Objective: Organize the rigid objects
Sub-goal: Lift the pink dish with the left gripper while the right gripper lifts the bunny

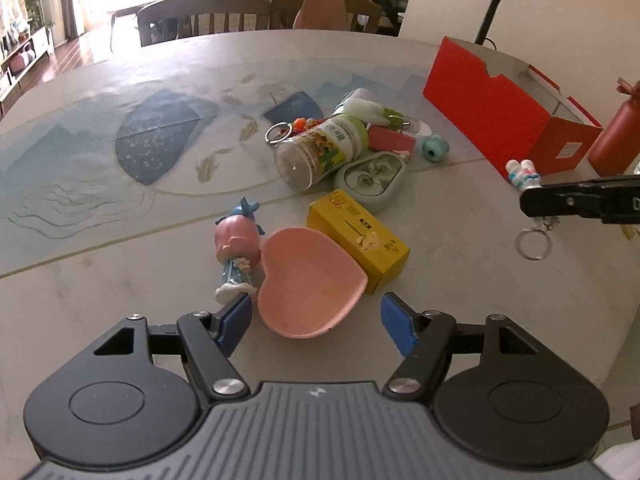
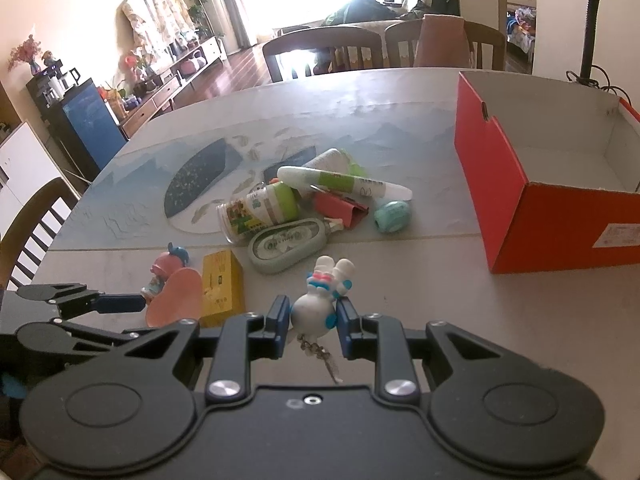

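A pink heart-shaped dish (image 1: pixel 308 280) lies on the table just ahead of my left gripper (image 1: pixel 316 320), whose blue pads stand open on either side of its near end without pressing it. A pink figurine (image 1: pixel 236 244) lies against the dish's left side and a yellow box (image 1: pixel 360 236) against its right. My right gripper (image 2: pixel 314 316) is shut on a white-and-blue rabbit keychain (image 2: pixel 316 308), held above the table with its chain hanging under it. In the left wrist view the rabbit (image 1: pixel 522 174) and its ring (image 1: pixel 534 246) hang from that gripper at the right edge.
An open red shoebox (image 2: pixel 560 224) stands at the right. A pile in the table's middle holds a clear jar (image 1: pixel 320 152), a grey-green case (image 1: pixel 370 178), a teal egg (image 1: pixel 434 148), tubes and a key ring. A red bottle (image 1: pixel 616 136) stands beside the box. Chairs line the far edge.
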